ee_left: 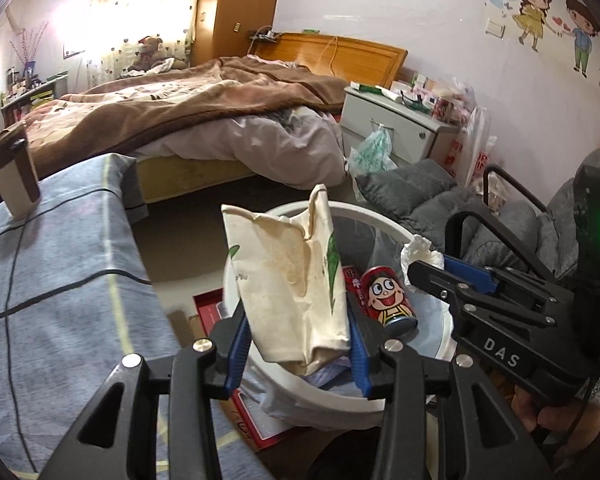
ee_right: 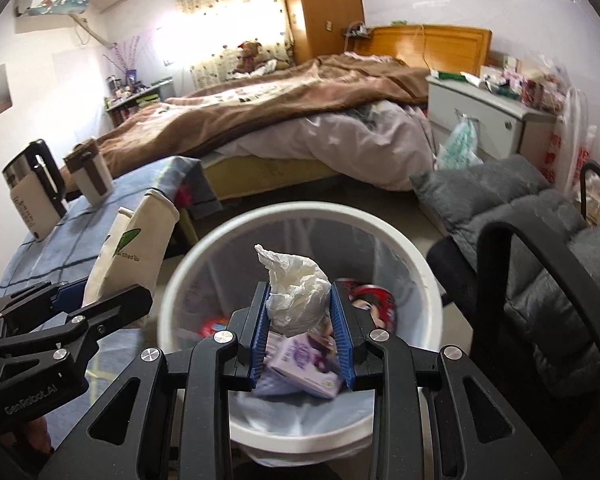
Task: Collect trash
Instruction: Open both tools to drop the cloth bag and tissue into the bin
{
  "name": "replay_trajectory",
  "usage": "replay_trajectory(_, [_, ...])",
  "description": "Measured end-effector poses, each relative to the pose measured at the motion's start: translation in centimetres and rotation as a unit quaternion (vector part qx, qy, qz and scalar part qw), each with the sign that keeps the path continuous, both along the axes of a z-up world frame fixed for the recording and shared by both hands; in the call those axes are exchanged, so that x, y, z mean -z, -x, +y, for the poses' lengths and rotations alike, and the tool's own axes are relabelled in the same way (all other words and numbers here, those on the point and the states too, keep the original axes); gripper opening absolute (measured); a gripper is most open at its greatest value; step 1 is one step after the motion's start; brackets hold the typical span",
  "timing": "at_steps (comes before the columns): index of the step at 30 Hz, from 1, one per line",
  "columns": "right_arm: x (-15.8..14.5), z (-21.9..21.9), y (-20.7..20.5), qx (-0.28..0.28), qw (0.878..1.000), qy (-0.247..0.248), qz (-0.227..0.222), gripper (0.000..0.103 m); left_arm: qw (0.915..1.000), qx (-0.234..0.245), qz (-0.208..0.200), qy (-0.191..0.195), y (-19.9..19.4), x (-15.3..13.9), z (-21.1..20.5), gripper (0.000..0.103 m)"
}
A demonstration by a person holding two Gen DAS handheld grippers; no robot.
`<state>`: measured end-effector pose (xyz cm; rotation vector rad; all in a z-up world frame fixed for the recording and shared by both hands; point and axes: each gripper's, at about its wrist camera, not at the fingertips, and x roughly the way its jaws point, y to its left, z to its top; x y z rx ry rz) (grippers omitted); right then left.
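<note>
A: Status of each tool?

B: The left tool (ee_left: 298, 344) is clamped on a flattened, stained paper cup (ee_left: 288, 280), gripped near its base, with the cup standing above the white bin (ee_left: 384, 404). The right tool (ee_right: 302, 336) is clamped on a crumpled tissue (ee_right: 296, 292), held over the bin opening.

A: Contents of the bin?

B: A red cartoon can (ee_left: 388, 300) and a purple carton (ee_right: 304, 368) lie inside, on the plastic liner (ee_right: 284, 408).

A: Failure modes on release?

B: Three, in my judgement. First, the paper cup leans toward the near left rim; released there, it may catch the rim and tip out onto the floor. Second, the tissue is light and may cling to one blue pad when the tool opens, then fall outside as the tool withdraws. Third, both tools sit close together over one opening; simultaneous movement risks contact between them.

A: Mitigation?

B: Centre each item, lower it, and release one at a time.
</note>
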<state>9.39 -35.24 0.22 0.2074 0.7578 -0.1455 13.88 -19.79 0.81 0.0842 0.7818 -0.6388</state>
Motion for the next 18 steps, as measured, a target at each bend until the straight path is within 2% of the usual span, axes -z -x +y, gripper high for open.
replay_trajectory(11, [2.9, -2.2, -0.8, 0.025, 0.999, 0.013, 0.043, 0.033, 0.9996, 0.006, 0.013, -0.026, 0.0, 1.6, -2.4, 0.047])
replay_trajectory(14, [3.4, -2.6, -0.8, 0.033, 0.998, 0.012, 0.051, 0.039, 0.9994, 0.008, 0.022, -0.025, -0.2, 1.6, -2.6, 0.055])
replay_trajectory(16, [3.5, -2.9, -0.7, 0.037, 0.998, 0.010, 0.053, 0.047, 0.9995, 0.006, 0.017, -0.027, -0.1, 1.5, -2.5, 0.056])
replay_trajectory(18, [3.5, -3.0, -0.6, 0.039, 0.998, 0.006, 0.052, 0.051, 0.9995, 0.004, 0.014, -0.027, 0.0, 1.4, -2.5, 0.056])
